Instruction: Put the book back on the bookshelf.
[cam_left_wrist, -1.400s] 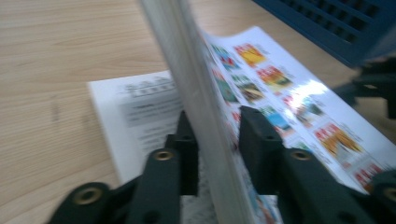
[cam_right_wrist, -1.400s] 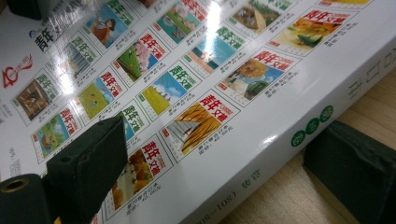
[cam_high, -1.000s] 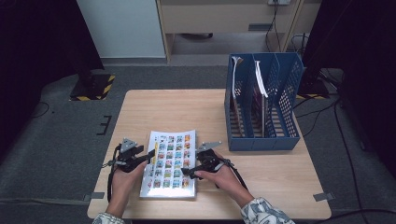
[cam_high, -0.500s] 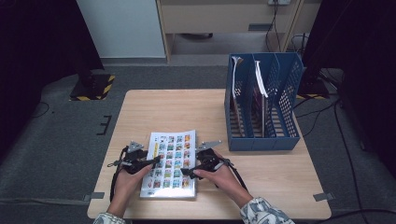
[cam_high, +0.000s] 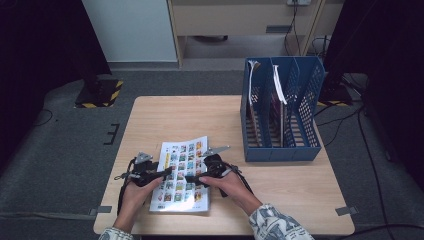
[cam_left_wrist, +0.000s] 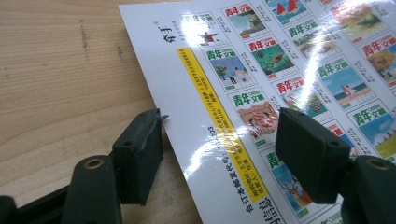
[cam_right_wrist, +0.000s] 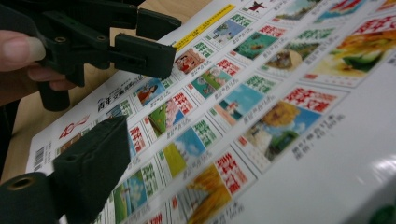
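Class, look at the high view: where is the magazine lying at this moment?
The magazine lies flat on the near part of the wooden table, between the left gripper and right gripper, left of the blue file rack.

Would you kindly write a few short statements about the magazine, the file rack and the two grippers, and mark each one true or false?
1. The magazine lies flat on the wooden table. True.
2. The blue file rack stands at the table's left side in the high view. False: it stands at the right side.
3. The left gripper has its jaws open astride the magazine's edge, one over the bare wood and one over the cover. True.
4. The file rack is empty. False: papers and booklets stand in its slots.
5. The right gripper is inside the file rack. False: it is at the magazine, opposite the left gripper.
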